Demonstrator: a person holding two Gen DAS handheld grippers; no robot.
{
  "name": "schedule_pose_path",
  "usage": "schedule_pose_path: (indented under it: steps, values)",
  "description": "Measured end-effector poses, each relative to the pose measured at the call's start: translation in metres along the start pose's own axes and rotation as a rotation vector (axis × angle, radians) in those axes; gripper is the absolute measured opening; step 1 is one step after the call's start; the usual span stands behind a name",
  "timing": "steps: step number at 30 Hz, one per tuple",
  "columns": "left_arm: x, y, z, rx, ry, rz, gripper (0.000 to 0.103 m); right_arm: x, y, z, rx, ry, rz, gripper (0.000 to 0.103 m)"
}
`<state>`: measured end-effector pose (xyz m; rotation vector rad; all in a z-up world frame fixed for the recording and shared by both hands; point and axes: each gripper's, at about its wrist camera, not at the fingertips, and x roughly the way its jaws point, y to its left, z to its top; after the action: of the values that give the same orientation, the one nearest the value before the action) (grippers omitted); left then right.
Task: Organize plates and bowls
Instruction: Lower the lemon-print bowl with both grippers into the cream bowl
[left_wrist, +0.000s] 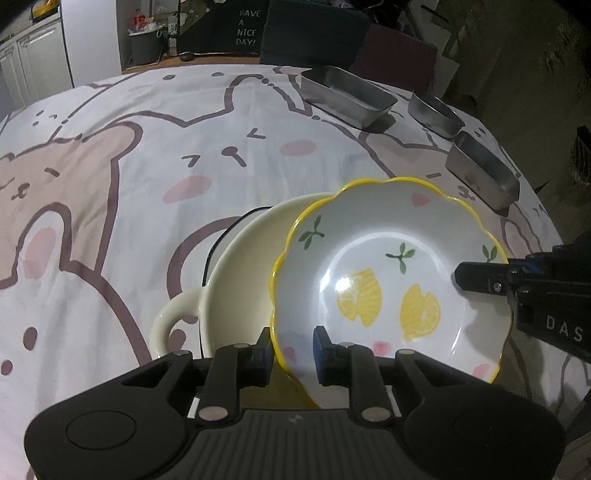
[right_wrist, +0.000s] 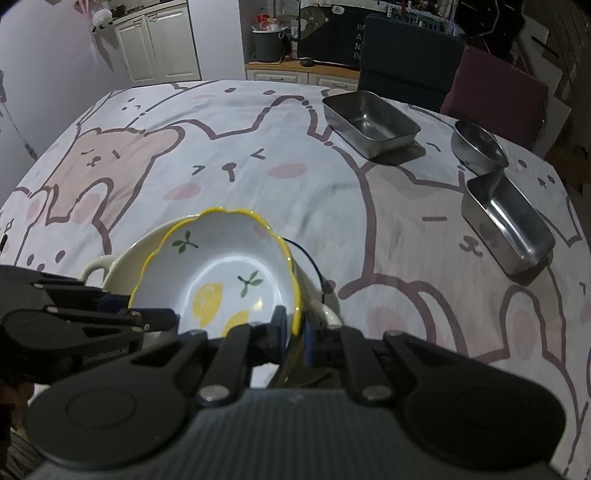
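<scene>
Both the left tongs (left_wrist: 290, 350) and right tongs (right_wrist: 295, 325) pinch opposite rims of the lemon bowl (left_wrist: 391, 280), tilted over the cream bowl (left_wrist: 236, 273) just beyond them. Judged step: nesting; next, lower evenly, then release.

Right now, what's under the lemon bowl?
The lemon bowl sits tilted in a cream handled bowl, with both tongs, left and right, clamped on its rim. A black line shows behind the cream bowl. The cream bowl's inside is mostly covered.
</scene>
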<state>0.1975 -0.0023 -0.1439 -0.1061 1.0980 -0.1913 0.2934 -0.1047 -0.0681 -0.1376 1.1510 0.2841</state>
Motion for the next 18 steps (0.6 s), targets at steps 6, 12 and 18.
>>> schedule_pose_path:
  steps: [6,12,18]
  values:
    - [-0.002,0.001,-0.001,0.02,0.005,0.004,0.024,0.003,0.0,-0.001,-0.01,0.01,0.005,0.011]
    - [-0.005,0.004,-0.004,0.028,0.013,-0.008,0.023,0.007,-0.004,0.001,-0.002,0.019,0.024,0.01]
    - [-0.009,0.008,-0.006,0.023,0.013,-0.021,0.022,0.013,-0.007,0.001,0.014,0.029,0.046,0.009]
